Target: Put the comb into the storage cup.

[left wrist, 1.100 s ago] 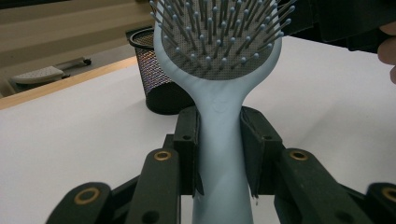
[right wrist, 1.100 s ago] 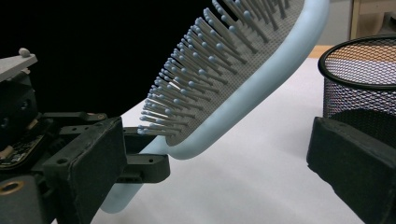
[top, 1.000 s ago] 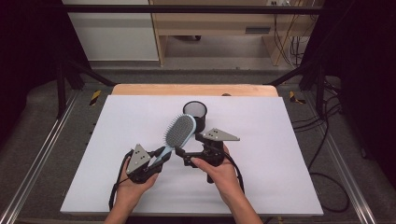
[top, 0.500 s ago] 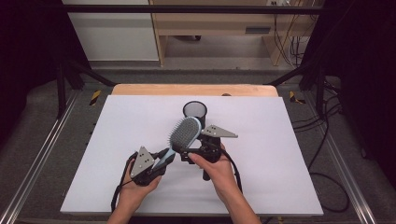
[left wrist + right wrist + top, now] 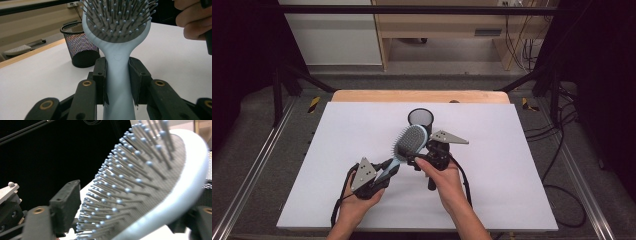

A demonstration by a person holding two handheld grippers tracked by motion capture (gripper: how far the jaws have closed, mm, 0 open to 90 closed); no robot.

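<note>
Blue hairbrush (image 5: 117,75) handle clamped in left claw (image 5: 117,82); right claw (image 5: 130,220) closing around its bristled head, contact unclear.

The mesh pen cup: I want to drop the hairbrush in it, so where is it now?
In the high view the mesh pen cup stands upright on the white table, centre and toward the far edge, just beyond the hairbrush head.

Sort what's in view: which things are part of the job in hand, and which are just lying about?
In use: hairbrush, left gripper clamped on its handle, right gripper closing around its head, mesh cup just behind.
Lying about: cables beside the table.
</note>
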